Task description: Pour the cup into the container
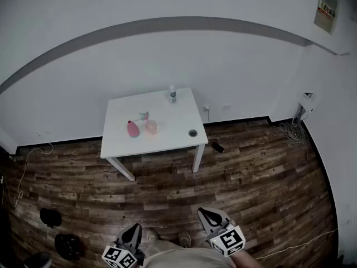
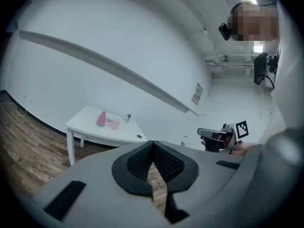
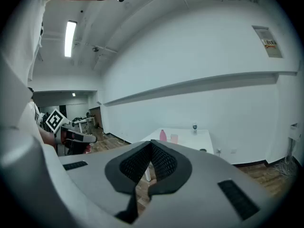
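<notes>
Well back from the white table, with left gripper and right gripper held low in front, both sets of jaws closed on nothing. Risks on arrival: clipping the pink container, just beside the cup's left side with little room between; shoving or tipping the cup if reached with jaws not opened first, spilling whatever sits inside. Looks small, pale pink and translucent, upright near the middle of the table; contents too far off to make out.
</notes>
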